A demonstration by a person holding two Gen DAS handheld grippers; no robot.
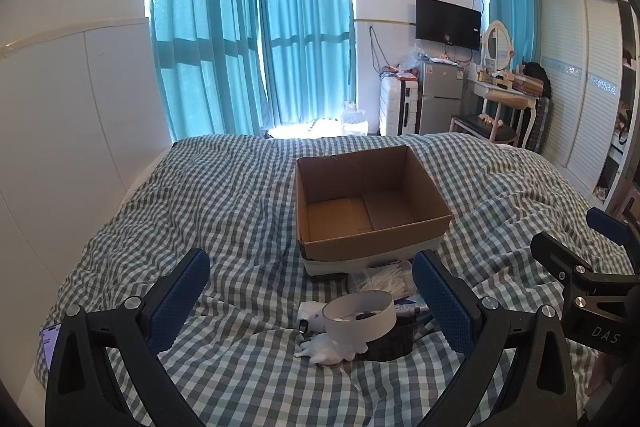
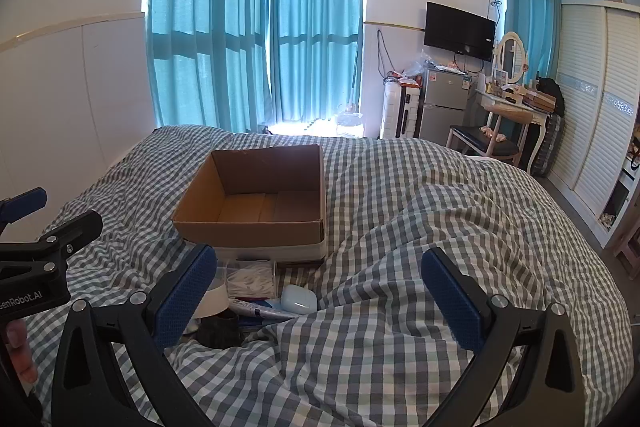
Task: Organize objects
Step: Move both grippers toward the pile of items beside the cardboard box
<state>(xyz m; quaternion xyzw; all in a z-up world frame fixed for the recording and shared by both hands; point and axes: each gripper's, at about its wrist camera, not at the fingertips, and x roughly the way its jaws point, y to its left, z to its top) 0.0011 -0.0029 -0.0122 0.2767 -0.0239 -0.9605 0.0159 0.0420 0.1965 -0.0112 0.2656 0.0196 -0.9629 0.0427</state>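
An open, empty cardboard box sits on the checked bed cover; it also shows in the right wrist view. In front of it lies a small pile: a white tape roll, a dark roll, a white figurine, a white charger, a bag of cotton swabs, a tube and a white earbud case. My left gripper is open just short of the pile. My right gripper is open, with the pile at its left finger.
The checked bed cover is rumpled, with a raised fold right of the pile. A phone lies at the bed's left edge. Beyond the bed stand a suitcase, a small fridge, a dressing table with chair and a wardrobe.
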